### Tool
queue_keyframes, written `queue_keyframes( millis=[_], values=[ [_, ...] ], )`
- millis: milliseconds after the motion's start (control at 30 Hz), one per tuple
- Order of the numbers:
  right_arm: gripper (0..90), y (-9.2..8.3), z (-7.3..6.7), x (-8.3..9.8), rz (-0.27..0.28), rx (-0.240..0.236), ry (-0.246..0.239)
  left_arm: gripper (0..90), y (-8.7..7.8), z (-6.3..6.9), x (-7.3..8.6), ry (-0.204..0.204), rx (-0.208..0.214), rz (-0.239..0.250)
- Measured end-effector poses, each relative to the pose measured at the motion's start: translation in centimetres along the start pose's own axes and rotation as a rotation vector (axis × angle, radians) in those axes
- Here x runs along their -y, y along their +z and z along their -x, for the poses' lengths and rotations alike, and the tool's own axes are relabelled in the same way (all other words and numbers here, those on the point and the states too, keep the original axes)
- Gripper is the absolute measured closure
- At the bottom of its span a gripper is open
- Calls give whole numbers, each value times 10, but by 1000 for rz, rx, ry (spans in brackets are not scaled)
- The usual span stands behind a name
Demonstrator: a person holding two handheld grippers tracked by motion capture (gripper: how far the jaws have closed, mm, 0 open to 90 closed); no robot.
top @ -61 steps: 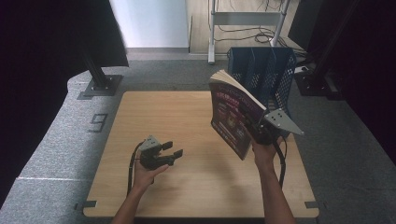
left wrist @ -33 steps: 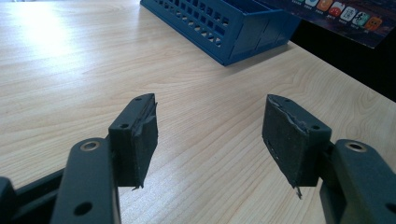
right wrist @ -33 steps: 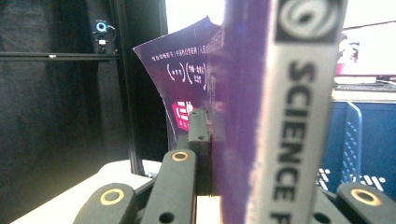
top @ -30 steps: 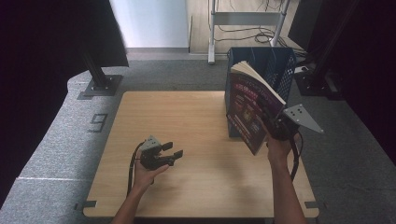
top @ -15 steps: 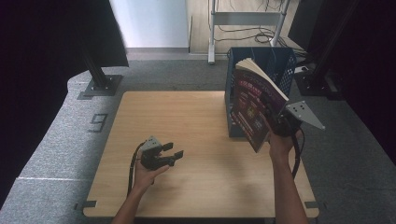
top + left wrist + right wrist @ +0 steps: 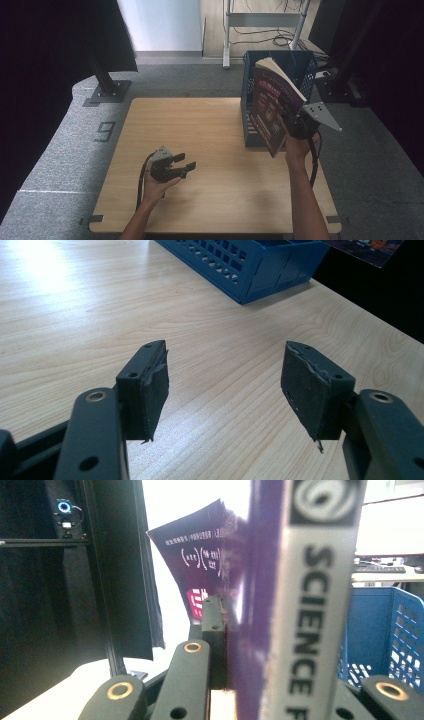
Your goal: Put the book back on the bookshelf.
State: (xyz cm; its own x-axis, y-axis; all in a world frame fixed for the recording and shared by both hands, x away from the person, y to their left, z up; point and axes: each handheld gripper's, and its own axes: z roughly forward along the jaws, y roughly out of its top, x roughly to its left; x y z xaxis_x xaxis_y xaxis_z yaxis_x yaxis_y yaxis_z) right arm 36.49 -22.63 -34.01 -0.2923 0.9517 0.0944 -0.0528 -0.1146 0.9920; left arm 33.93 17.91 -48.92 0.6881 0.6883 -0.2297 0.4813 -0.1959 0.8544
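A purple paperback book is held upright in the air at the right of the table, in front of the blue crate. My right gripper is shut on its spine edge. In the right gripper view the book's spine with white lettering fills the space between the jaws, and its cover bends off to the left. My left gripper rests on the table at the front left, open, with nothing between its pads.
The wooden table has bare surface across its middle and left. The blue crate stands at the far right corner. A black stand post and a metal rack are on the floor behind the table.
My right hand has carried the book rightward and a little back, toward the blue crate, and turned it more upright. The left gripper has stayed where it was.
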Motion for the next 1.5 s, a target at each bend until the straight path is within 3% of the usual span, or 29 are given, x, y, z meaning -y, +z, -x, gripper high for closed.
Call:
queue_keyframes(
  millis=[867, 1500],
  values=[
    [815, 46, 1, 9, -32, 36, -13, 360, -3, -2, 1, -11, 11, 3],
    [815, 77, -2, 15, -39, 91, -20, 360, -9, -4, 1, -16, 9, 13]
  ],
)
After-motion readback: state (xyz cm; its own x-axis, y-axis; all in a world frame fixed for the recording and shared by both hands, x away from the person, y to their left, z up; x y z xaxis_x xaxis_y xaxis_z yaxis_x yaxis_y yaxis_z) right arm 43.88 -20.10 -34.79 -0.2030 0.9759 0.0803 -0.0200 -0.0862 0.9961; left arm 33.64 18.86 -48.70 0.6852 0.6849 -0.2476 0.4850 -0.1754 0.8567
